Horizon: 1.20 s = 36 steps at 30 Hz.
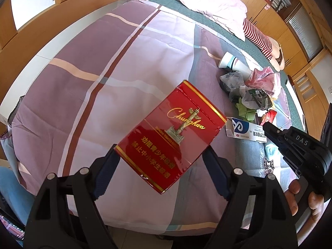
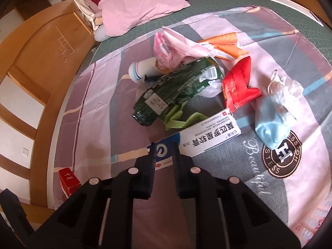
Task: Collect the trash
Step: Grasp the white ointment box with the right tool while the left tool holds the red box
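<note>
On the plaid bedsheet (image 2: 99, 95) I count one white-and-blue medicine box (image 2: 204, 133), my right gripper (image 2: 164, 147) narrowed around its end; my left gripper (image 1: 160, 157) clamps one red cigarette pack (image 1: 172, 137).

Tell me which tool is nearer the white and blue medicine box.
Right. The right tool sits at the white and blue medicine box, fingers over its blue end. The left tool is off to its left, gripping the red cigarette pack.

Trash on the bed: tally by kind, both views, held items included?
Boxes: 2, red cigarette pack, white medicine box
Wrappers and bags: 4, green, red, pink, orange
Cups: 1
Face masks: 1
Green paper: 1
Total: 9
</note>
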### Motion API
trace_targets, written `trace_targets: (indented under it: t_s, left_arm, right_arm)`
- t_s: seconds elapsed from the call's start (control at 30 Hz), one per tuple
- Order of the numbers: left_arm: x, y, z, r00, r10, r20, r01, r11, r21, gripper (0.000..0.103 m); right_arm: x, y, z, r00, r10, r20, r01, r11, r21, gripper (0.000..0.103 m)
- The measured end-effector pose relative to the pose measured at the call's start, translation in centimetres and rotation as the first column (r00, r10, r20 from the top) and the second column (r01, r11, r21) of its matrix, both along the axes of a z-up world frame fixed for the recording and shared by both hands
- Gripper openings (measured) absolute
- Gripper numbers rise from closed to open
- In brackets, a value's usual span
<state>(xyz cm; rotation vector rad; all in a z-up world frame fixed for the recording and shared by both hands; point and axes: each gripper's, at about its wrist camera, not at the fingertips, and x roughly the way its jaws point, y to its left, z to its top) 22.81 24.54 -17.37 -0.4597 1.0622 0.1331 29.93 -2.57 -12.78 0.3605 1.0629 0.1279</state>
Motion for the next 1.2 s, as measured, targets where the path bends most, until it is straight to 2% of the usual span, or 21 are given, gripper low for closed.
trace_targets:
  t_s: [0.07,0.13,0.17,0.23,0.4,0.6,0.67,0.73,0.77,0.8,0.83,0.97,1.07,1.1,1.17,1.2]
  left_arm:
    - [0.0,0.0,0.0,1.0,0.002,0.0,-0.002,1.0,-0.008,0.081]
    - [0.0,0.1,-0.1,1.0,0.002,0.0,-0.002,1.0,-0.023,0.081]
    - [-0.1,0.1,-0.2,1.0,0.0,0.0,0.0,1.0,-0.029,0.081]
    - [0.0,0.1,-0.2,1.0,-0.002,-0.001,0.002,0.999,-0.034,0.081]
    - [0.1,-0.1,-0.2,1.0,-0.011,0.001,0.011,0.999,-0.04,0.081]
    - [0.1,-0.2,-0.3,1.0,-0.016,-0.002,0.015,0.999,-0.046,0.081]
    - [0.1,-0.1,-0.3,1.0,-0.014,-0.001,0.014,0.999,-0.047,0.081]
    - [0.1,-0.1,-0.3,1.0,-0.014,0.0,0.014,0.999,-0.048,0.081]
    - [0.1,-0.1,-0.3,1.0,-0.015,0.0,0.015,0.999,-0.05,0.081]
    - [0.1,0.0,-0.3,1.0,-0.014,0.002,0.014,0.999,-0.051,0.081]
    - [0.1,0.0,-0.2,1.0,-0.012,0.003,0.012,0.999,-0.052,0.081]
    - [0.0,0.4,-0.1,1.0,-0.001,0.006,0.001,0.998,-0.061,0.081]
    - [-0.1,0.5,-0.2,1.0,0.002,0.005,-0.002,0.998,-0.068,0.081]
    - [-0.1,0.5,-0.2,1.0,0.003,0.004,-0.002,0.998,-0.069,0.081]
    - [-0.1,0.4,-0.3,1.0,0.003,0.0,-0.003,0.997,-0.071,0.081]
    - [-0.1,0.4,-0.3,1.0,0.003,-0.002,-0.003,0.997,-0.071,0.081]
  right_arm:
    - [0.1,-0.6,-0.3,1.0,-0.026,-0.017,0.026,1.0,-0.006,0.021]
    - [0.2,-1.2,-0.5,0.998,-0.05,-0.032,0.05,0.999,-0.018,0.037]
    - [0.2,-1.5,-0.6,0.997,-0.063,-0.039,0.062,0.998,-0.021,0.039]
    - [0.2,-2.0,-0.8,0.996,-0.082,-0.046,0.081,0.996,-0.027,0.054]
    - [0.4,-2.2,-1.3,0.993,-0.096,-0.069,0.093,0.994,-0.051,0.072]
    - [0.7,-1.3,-3.1,0.986,-0.045,-0.158,0.041,0.999,-0.032,0.074]
    - [0.6,-0.7,-3.3,0.986,-0.016,-0.163,0.012,1.0,-0.023,0.069]
    - [0.5,0.1,-3.1,0.989,0.025,-0.149,-0.031,0.999,-0.038,0.038]
    - [0.5,0.5,-3.0,0.989,0.048,-0.143,-0.053,0.998,-0.035,0.029]
    - [0.4,0.8,-3.0,0.988,0.071,-0.14,-0.074,0.997,-0.013,0.012]
    - [0.4,1.0,-3.0,0.986,0.089,-0.139,-0.088,0.996,0.015,0.006]
    - [0.2,0.7,-1.9,0.99,0.117,-0.081,-0.105,0.984,0.141,0.004]
    - [0.0,0.6,-0.6,0.992,0.124,-0.017,-0.12,0.98,0.16,0.004]
    - [0.0,0.5,-0.3,0.993,0.114,-0.008,-0.112,0.983,0.146,0.009]
    - [0.0,0.4,-0.3,0.996,0.09,-0.01,-0.088,0.99,0.109,0.035]
    - [0.2,0.3,-0.5,0.997,0.072,-0.023,-0.07,0.994,0.086,0.061]
